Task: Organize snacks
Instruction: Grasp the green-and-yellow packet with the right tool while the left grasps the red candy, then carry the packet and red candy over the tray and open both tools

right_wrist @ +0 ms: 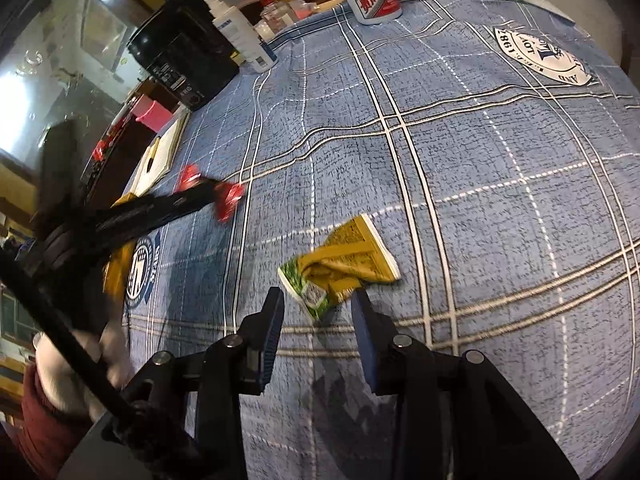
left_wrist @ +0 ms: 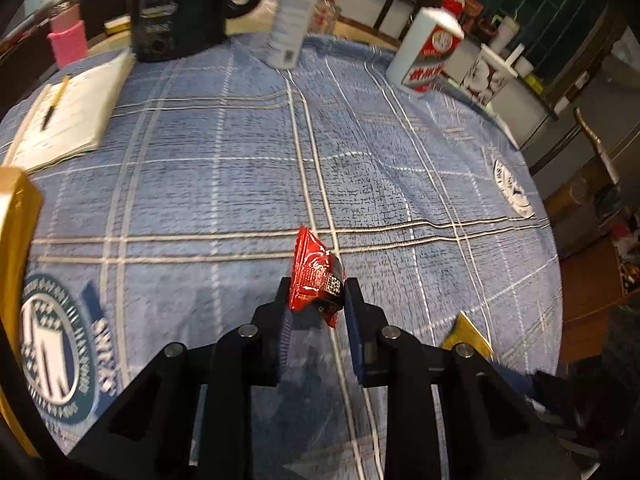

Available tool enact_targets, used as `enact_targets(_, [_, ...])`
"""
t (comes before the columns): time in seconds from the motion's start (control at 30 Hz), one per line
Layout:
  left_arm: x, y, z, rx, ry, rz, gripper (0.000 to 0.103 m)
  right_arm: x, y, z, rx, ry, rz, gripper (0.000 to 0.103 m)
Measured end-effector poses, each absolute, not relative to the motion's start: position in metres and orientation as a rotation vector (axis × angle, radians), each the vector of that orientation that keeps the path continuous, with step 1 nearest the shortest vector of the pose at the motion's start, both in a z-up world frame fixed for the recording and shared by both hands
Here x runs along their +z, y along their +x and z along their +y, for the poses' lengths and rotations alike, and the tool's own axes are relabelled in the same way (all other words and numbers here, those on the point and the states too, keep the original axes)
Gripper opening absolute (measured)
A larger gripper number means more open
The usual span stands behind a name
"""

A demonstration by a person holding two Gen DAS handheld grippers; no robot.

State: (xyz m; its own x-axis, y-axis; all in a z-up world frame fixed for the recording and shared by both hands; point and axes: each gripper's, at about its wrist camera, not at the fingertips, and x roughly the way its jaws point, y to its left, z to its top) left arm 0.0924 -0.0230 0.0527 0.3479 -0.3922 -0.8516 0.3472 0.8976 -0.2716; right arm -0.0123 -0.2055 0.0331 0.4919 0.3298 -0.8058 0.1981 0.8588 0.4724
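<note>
Your right gripper (right_wrist: 318, 304) hangs wide open, the yellow-green packet (right_wrist: 340, 270) lying just beyond its jaws with its long axis slanting far-right, while your left gripper (left_wrist: 316, 298) pinches the red packet (left_wrist: 314, 276).

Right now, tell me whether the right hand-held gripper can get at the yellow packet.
Probably yes. The right hand-held gripper is open, and the yellow packet lies on the cloth just ahead of its fingertips with nothing between them.
</note>
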Motion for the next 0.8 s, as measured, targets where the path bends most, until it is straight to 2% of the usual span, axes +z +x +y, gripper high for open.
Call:
enact_targets(0.23, [0.079,0.054,0.011,-0.455,-0.031,1.033,0.026,0.029,0.012,-0.196,0.034,0.596,1.074,0.051])
enact_targets(0.43, [0.088,0.035,0.04,-0.431,-0.044,1.011,0.026,0.026,0.028,-0.183,-0.064,0.512,1.107,0.051])
enact_targets(0.5, [0.09,0.031,0.049,-0.42,-0.054,1.003,0.026,0.025,0.028,-0.182,-0.098,0.506,1.104,0.044])
enact_targets(0.53, [0.091,0.029,0.055,-0.412,-0.063,1.001,0.026,0.026,0.028,-0.182,-0.112,0.499,1.101,0.032])
enact_targets(0.57, [0.093,0.027,0.061,-0.405,-0.074,1.0,0.026,0.025,0.029,-0.182,-0.112,0.504,1.105,0.026])
enact_targets(0.73, [0.1,0.015,0.102,-0.377,-0.135,0.992,0.026,0.029,0.023,-0.18,-0.109,0.497,1.089,0.014])
enact_targets(0.8, [0.104,0.011,0.119,-0.367,-0.161,0.984,0.026,0.031,0.018,-0.177,-0.099,0.497,1.088,0.014])
